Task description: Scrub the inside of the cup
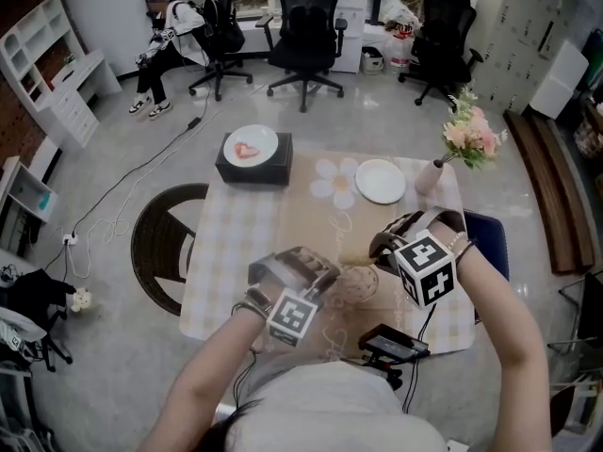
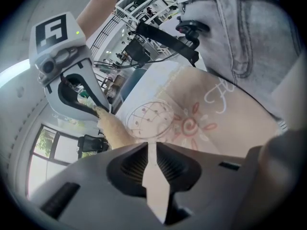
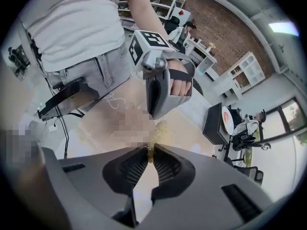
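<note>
A clear glass cup (image 1: 356, 285) with a thin line pattern sits tilted over the tablecloth (image 1: 283, 229), its mouth turned toward the right gripper. My left gripper (image 1: 325, 276) is shut on the cup's wall; in the left gripper view the cup (image 2: 152, 119) shows just beyond the jaws of the left gripper (image 2: 154, 150). My right gripper (image 1: 382, 250) is shut on a tan fibrous scrubber (image 1: 360, 260). The scrubber (image 2: 115, 128) reaches to the cup's rim. In the right gripper view the scrubber (image 3: 158, 133) sticks out from the right gripper (image 3: 151, 152), and a mosaic patch hides the cup.
A white plate (image 1: 380, 180) and a vase of pink flowers (image 1: 471, 135) stand at the table's far right. A black box (image 1: 252, 168) carrying a plate stands at the far left. A black device (image 1: 394, 345) lies at the near edge. A chair (image 1: 160, 243) stands at the left.
</note>
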Tool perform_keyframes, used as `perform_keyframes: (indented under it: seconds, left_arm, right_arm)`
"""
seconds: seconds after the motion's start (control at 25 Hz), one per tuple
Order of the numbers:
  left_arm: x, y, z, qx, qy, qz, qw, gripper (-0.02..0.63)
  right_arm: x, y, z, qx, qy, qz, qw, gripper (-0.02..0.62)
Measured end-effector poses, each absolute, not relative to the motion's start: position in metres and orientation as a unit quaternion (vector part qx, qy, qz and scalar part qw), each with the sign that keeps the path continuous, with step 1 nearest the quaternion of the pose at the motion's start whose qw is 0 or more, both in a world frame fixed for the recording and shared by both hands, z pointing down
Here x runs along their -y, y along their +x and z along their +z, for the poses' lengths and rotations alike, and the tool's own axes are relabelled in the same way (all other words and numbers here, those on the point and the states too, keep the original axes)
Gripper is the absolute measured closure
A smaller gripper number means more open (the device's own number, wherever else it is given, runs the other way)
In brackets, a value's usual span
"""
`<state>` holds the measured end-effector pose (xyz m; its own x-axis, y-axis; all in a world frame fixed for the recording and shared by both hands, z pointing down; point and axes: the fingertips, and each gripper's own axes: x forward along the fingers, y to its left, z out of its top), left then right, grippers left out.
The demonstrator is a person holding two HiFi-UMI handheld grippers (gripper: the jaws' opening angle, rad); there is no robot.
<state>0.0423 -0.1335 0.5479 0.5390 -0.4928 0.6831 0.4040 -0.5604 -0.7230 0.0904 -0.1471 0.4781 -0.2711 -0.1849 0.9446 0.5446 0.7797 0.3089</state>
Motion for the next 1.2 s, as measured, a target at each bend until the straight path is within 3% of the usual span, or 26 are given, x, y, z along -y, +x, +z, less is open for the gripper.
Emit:
perform_keyframes:
  seconds: [0.8,1.2]
  left_arm:
    - [0.133,0.044,0.546,-0.026,-0.737,-0.479,0.476,0.549]
    - [0.134,0.043,0.547,-0.028,-0.733,-0.479,0.482,0.549]
  right_arm:
    - [0.187,0.084,0.547,0.708,-0.126,-0.256,0.646,0.555]
    - [0.163,0.077,0.489,0.669,-0.168,-0.322,0.649,0.555]
